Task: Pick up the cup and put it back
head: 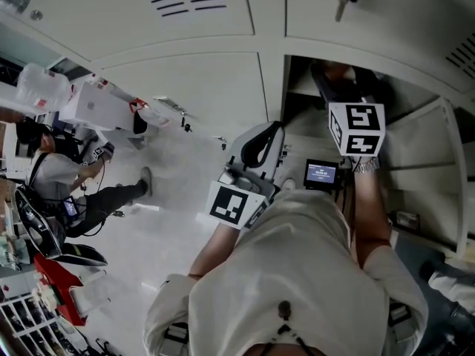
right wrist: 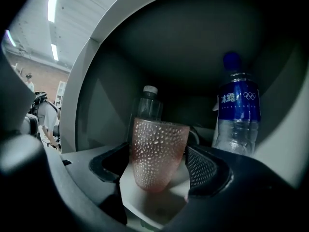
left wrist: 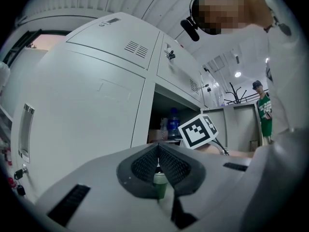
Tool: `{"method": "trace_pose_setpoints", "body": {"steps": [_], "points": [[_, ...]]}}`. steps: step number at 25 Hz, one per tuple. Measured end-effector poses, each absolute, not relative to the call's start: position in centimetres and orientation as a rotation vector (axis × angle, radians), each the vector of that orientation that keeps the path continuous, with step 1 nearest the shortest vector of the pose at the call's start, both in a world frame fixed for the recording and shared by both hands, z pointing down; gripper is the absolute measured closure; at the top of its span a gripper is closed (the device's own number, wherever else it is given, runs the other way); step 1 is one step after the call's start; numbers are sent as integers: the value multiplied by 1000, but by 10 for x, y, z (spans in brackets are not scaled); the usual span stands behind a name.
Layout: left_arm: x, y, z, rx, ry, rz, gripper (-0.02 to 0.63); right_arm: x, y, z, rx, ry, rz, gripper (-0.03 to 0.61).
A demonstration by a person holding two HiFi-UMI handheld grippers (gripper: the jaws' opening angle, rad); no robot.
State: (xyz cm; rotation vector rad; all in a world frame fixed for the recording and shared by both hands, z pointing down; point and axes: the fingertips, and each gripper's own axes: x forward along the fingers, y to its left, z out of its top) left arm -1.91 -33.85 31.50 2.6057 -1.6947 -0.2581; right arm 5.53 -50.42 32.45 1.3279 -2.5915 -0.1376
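Right tongs [right wrist: 157, 164] fill the foreground of their own view, their two pads pressed against opposite sides of the cup [right wrist: 157, 151], so I judge them closed on it. The cup is pink, dimpled, upright and narrower at its foot. It is inside the open locker compartment [right wrist: 96, 110], near the front edge of the surface [head: 300, 136]. The tongs hide its foot, so I cannot tell whether it is standing or lifted. Left tongs [left wrist: 157, 151] are held back outside the locker, pads together on nothing.

The likeliest trouble is slippage. The walls taper and the pads hold only the upper part, so a light squeeze or a tilt could let the cup slide down and out.

A clear bottle [right wrist: 147, 103] stands just behind the cup toward the back edge. Pushing deeper could knock it over.

A blue-labelled bottle [right wrist: 236, 110] stands near the right edge, close beside the right pad. Opening wide or swinging that way could nudge it.

If the cup is set down too close to the front edge, or released while tilted, it could tip out of the compartment.
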Motion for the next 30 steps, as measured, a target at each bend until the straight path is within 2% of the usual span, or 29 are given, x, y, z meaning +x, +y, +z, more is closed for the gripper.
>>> {"method": "trace_pose_setpoints", "body": {"steps": [14,15,18,21,30], "points": [[-29,-324,318,2629,-1627,-258,604,84,-481,316,1493,-2634,24,236],[-29,-322,318,2636,-1614,-258,604,86,-478,316,1513,-2633,34,252],[-29,-314,319,2663,-1570,-256,604,97,-465,313,1616,-2601,32,430],[-33,-304,318,2685,-1531,-254,604,104,-451,309,1697,-2569,31,517],[-61,-266,316,2719,-1422,-245,604,86,-392,306,1759,-2515,31,552]]}}
